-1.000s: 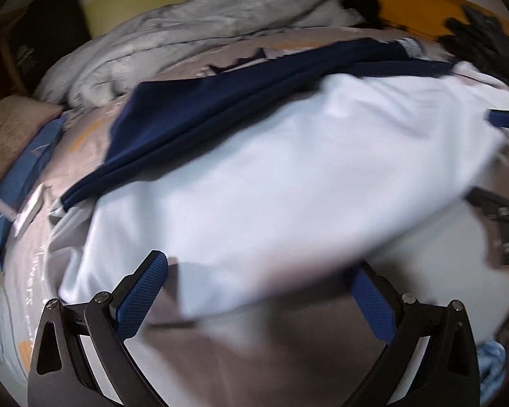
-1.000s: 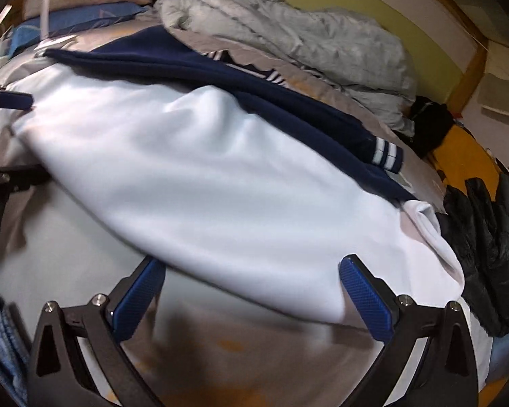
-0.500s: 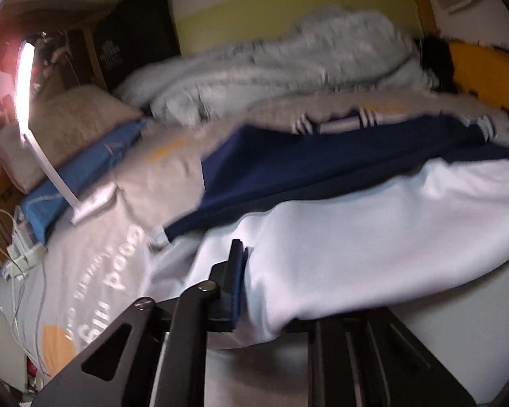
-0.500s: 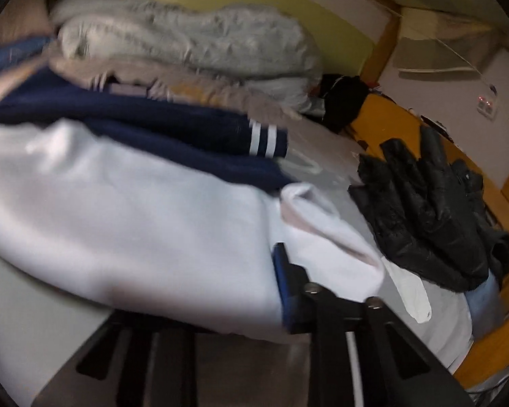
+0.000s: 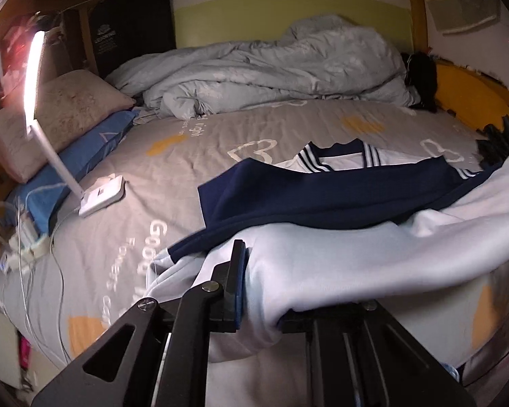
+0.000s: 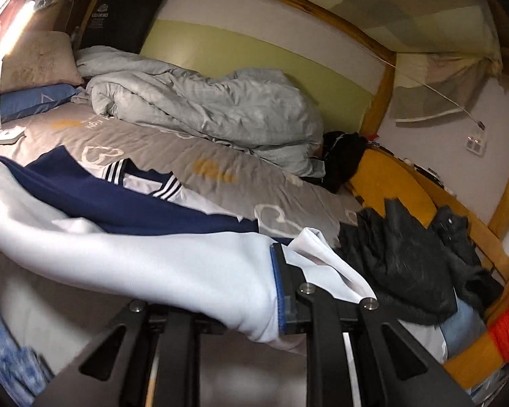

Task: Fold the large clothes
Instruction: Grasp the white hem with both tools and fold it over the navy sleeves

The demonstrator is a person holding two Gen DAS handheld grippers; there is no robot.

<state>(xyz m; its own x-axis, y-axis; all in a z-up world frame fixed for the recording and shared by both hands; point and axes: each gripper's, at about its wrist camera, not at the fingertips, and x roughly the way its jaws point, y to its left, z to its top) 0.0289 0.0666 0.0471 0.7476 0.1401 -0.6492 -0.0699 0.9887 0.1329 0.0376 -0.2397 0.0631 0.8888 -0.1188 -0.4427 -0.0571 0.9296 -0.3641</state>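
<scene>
Both grippers, left (image 5: 254, 291) and right (image 6: 268, 291), pinch the white hem of the jacket (image 5: 339, 200) near the bed's (image 5: 193, 156) front edge. Cloth hides each inner finger; the lifted hem is blurred.

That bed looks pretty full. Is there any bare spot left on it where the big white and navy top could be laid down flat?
Yes: the grey sheet is bare between the lamp base, the rumpled duvet and the top's striped collar. It is crowded on the right, where a black jacket lies heaped, and by the pillows and cables on the left.
</scene>
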